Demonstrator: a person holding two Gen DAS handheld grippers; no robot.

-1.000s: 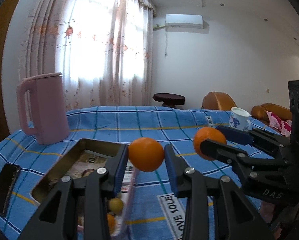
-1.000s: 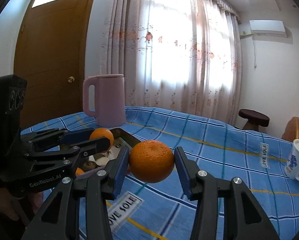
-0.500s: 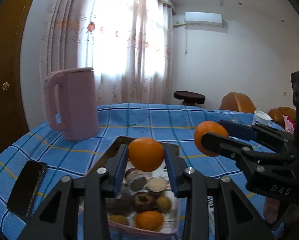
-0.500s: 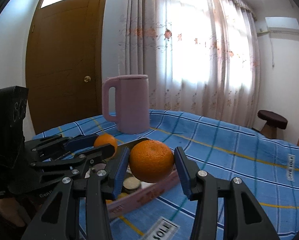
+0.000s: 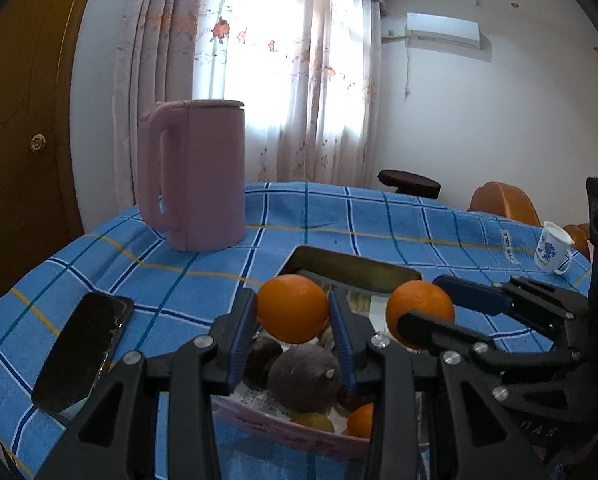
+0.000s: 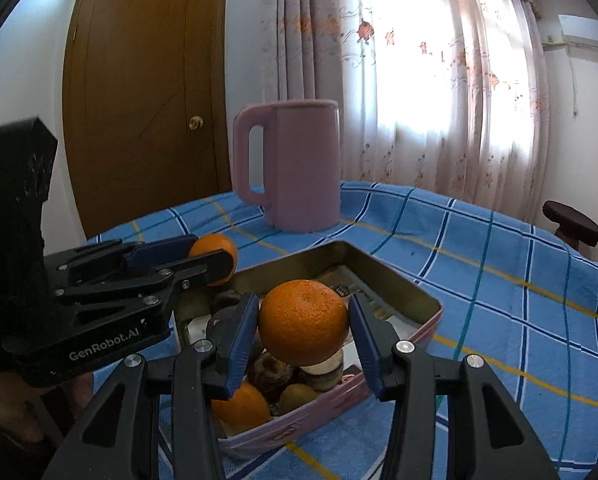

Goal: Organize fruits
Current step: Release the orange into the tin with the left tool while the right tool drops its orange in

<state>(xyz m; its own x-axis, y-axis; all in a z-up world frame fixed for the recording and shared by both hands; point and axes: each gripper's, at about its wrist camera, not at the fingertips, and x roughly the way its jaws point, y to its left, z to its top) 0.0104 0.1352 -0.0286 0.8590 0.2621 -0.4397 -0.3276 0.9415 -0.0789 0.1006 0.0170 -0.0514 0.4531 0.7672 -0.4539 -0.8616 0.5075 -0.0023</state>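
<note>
- Tin box (image 6: 399, 280) (pink-sided, metal inside) is the landmark: it sits on the blue checked desk (image 6: 499, 280) and already holds mixed fruit, including a dark round fruit (image 5: 303, 376) and a loose orange (image 6: 239, 404).
- Left tongs (image 5: 293, 316): narrowly parted, pads pressed on both sides of a small orange (image 5: 293, 308), carried above the near part of the box. The orange sits right at the fingertips, clear of the fruit below.
- Right tongs (image 6: 303, 328): a little wider, clamped on a larger orange (image 6: 303, 326), also hanging over the box interior, beside the left pair (each pair shows in the other's camera).
- Judgement: both oranges are held over the box because it is the collecting place; the step in hand looks like lowering them in for release.
- Tip grip likely chosen so the fingers need not dig among the piled fruit.
- Beyond the box: a pink jug (image 5: 195, 176) stands behind it.
- A dark phone (image 5: 83, 348) lies flat off to its left.
- A small printed cup (image 5: 553, 250) stands well off to its right.
</note>
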